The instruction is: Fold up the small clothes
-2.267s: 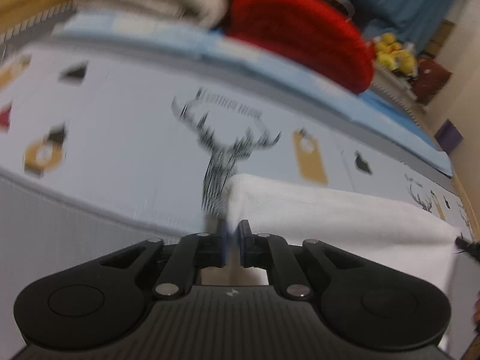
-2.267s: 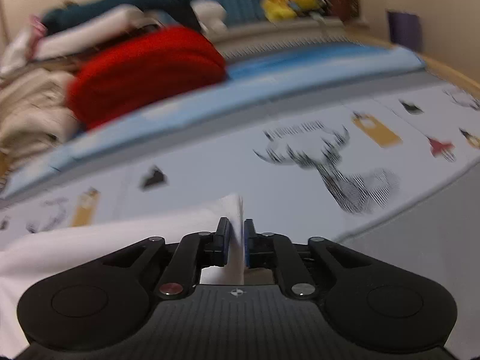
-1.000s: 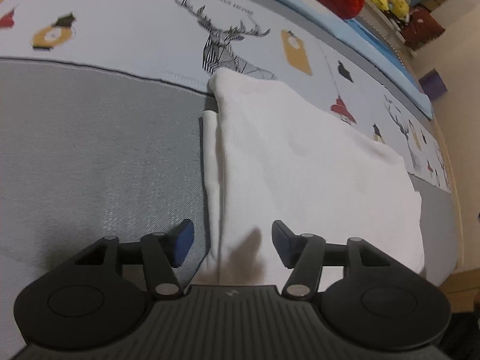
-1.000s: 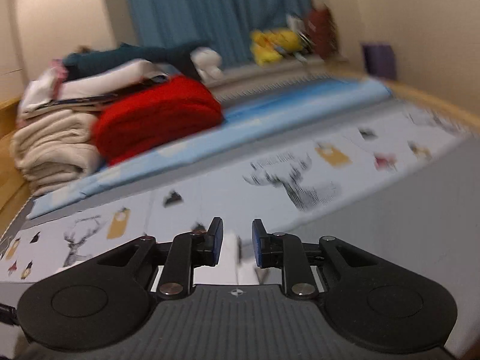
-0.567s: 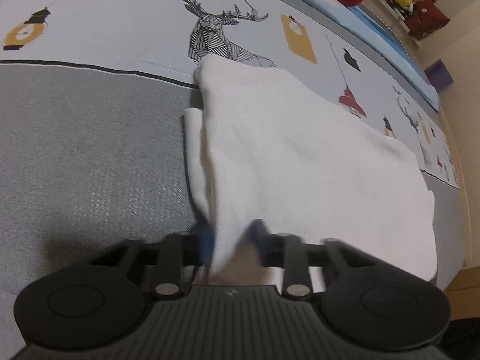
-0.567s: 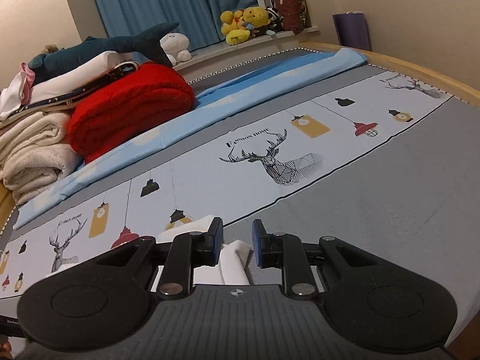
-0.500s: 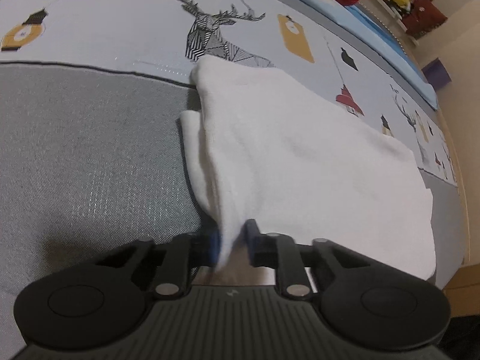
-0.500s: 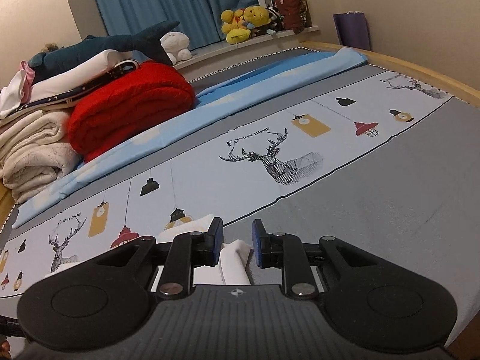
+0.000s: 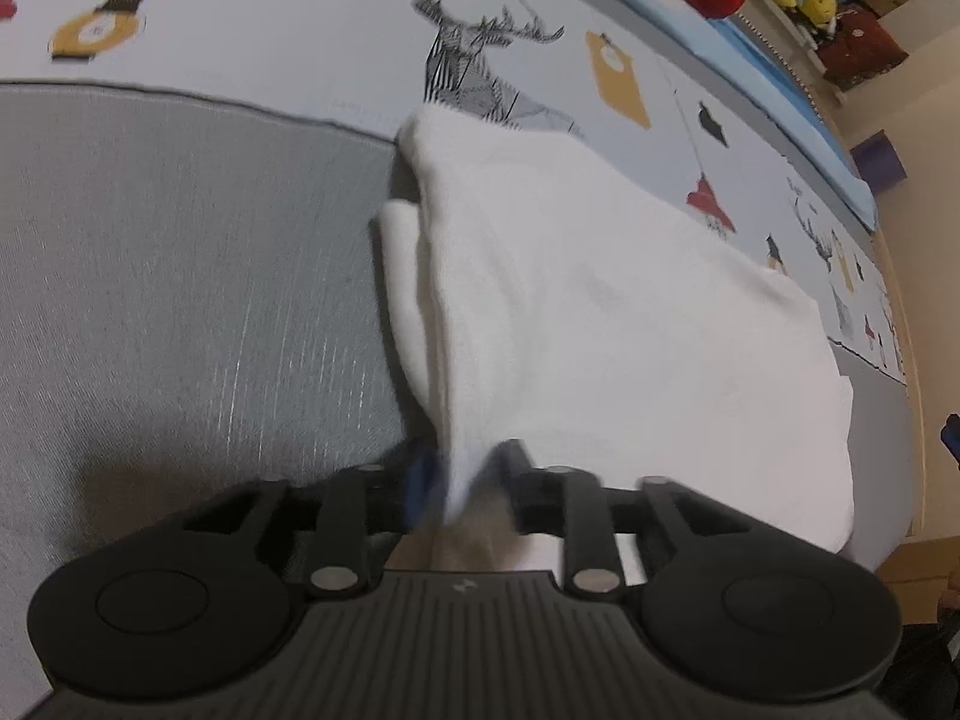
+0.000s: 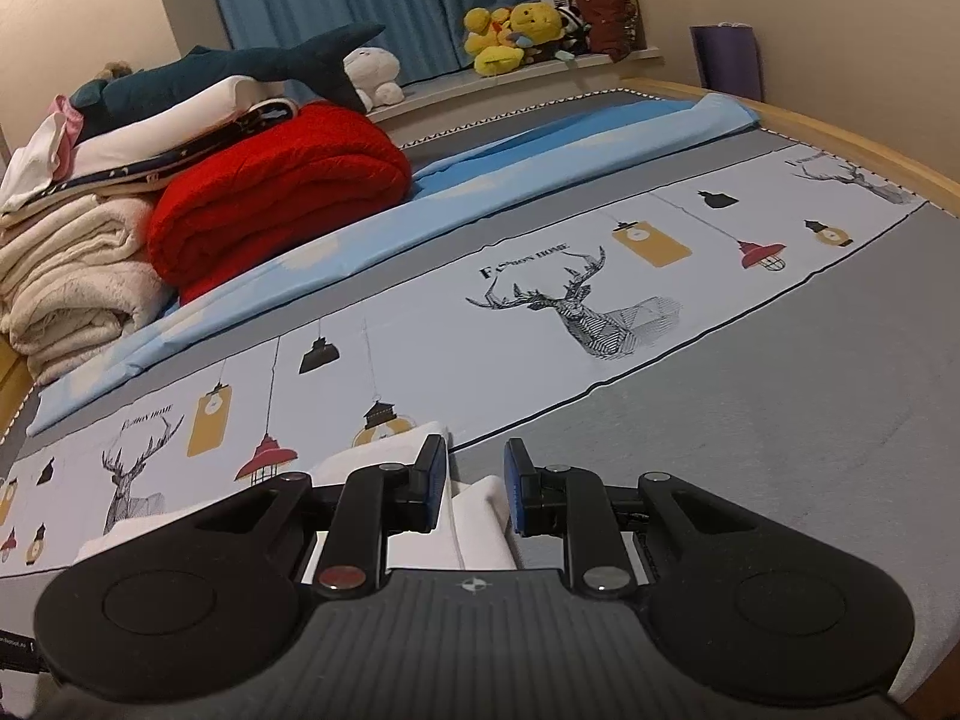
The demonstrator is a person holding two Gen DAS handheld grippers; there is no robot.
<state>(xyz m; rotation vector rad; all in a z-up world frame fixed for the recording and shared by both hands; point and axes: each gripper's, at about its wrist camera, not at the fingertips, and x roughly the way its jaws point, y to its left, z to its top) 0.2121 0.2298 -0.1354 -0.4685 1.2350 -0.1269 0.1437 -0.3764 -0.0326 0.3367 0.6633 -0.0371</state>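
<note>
Jaws of left gripper (image 9: 465, 480) clenched on near corner of white garment (image 9: 600, 300), corner lifted into a peak. Jaws of right gripper (image 10: 476, 486) parted, gripping nothing, poised over garment's other end (image 10: 480, 516). Garment folded, lying on bed (image 9: 180, 270), across grey band and deer-print strip (image 10: 570, 306). Red blanket (image 10: 270, 198) stacked beyond, well apart.

The white garment (image 9: 600, 300) is soft matt cloth; the grey bedsheet (image 9: 180, 270) looks finely woven, faintly sheened.
</note>
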